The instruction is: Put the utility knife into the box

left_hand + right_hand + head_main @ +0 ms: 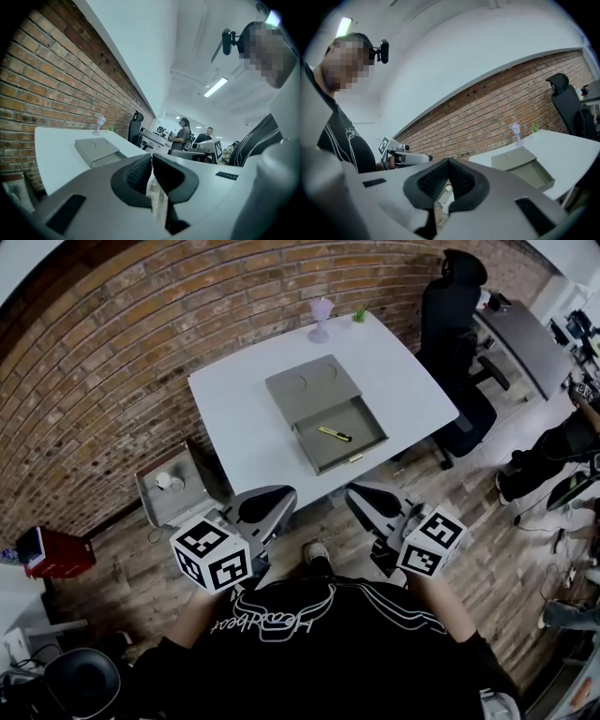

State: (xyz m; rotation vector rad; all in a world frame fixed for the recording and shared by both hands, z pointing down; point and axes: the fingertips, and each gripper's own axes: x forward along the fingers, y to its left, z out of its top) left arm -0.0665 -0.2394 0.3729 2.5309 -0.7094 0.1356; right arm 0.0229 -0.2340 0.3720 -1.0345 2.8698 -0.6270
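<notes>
While the yellow utility knife (335, 434) lies in the open flat grey box (309, 385), a careless nudge from the clenched, empty left gripper (151, 159) or right gripper (447, 164) could tip it out.

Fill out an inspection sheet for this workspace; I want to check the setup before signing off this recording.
Surface: white table, mostly bare.
Job's things: grey box with its drawer pulled out; yellow utility knife lies inside the drawer.
Clutter: pale purple stemmed ornament and small green plant at the table's far edge.
Grippers: left gripper and right gripper are both shut with nothing between the jaws, held short of the table.
Cables: nothing seen on the table.
Surroundings: brick wall, black office chair, second desk, red bin.
</notes>
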